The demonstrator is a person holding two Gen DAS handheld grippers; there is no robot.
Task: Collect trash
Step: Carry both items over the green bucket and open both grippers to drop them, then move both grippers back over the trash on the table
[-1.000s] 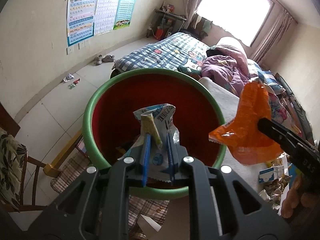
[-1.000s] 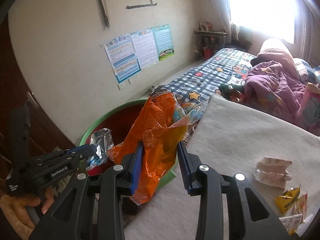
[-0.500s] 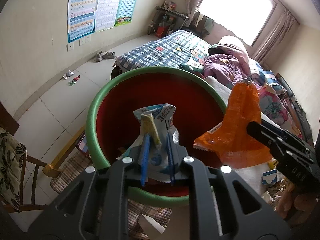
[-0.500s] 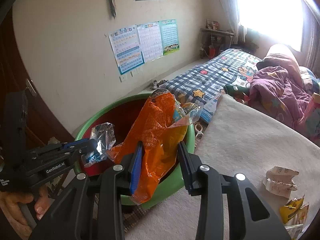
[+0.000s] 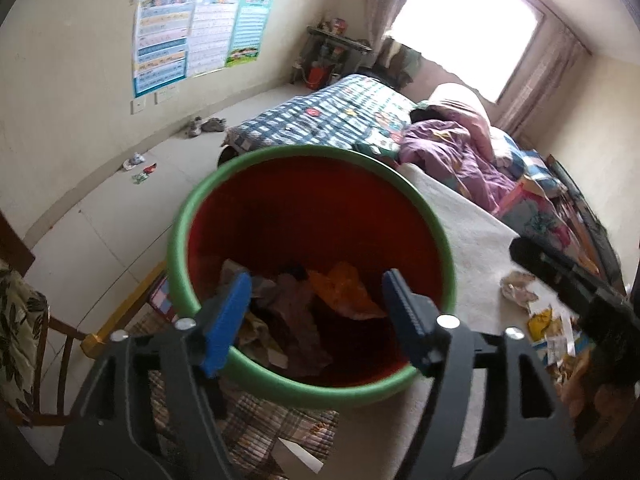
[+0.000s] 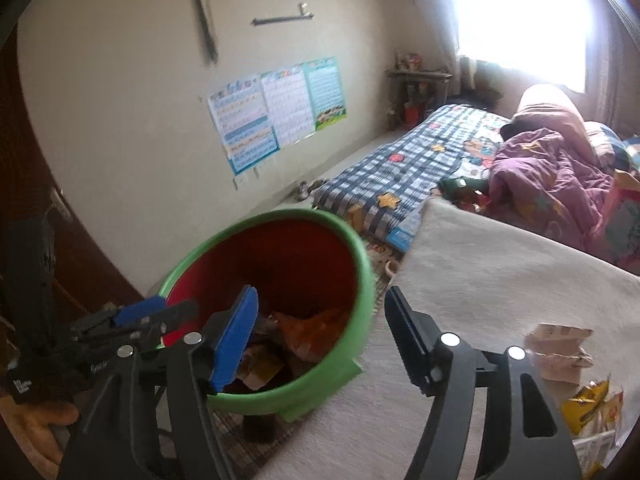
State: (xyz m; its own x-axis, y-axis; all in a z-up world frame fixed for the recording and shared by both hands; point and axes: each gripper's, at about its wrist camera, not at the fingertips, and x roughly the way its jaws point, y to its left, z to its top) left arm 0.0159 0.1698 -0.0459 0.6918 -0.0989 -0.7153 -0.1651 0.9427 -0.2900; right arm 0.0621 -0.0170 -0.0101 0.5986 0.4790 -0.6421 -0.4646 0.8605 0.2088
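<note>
Two sets of jaws are opening with nothing between them: left gripper (image 5: pixel 316 304) over the bin (image 5: pixel 430 216), right gripper (image 6: pixel 322 322) at its near rim. Orange wrapper (image 6: pixel 312 330) lies inside on other trash. More scraps (image 6: pixel 560 354) remain on the table (image 6: pixel 480 276) beside the bin; judgement: clear the rim before reaching, grip one scrap per gripper

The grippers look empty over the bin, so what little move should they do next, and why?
Probably swing the right gripper back to the crumpled wrapper on the white cloth. Both grippers' jaws are opening with nothing between them, the orange bag already lies in the green bin, and wrappers are still left on the cloth.
</note>
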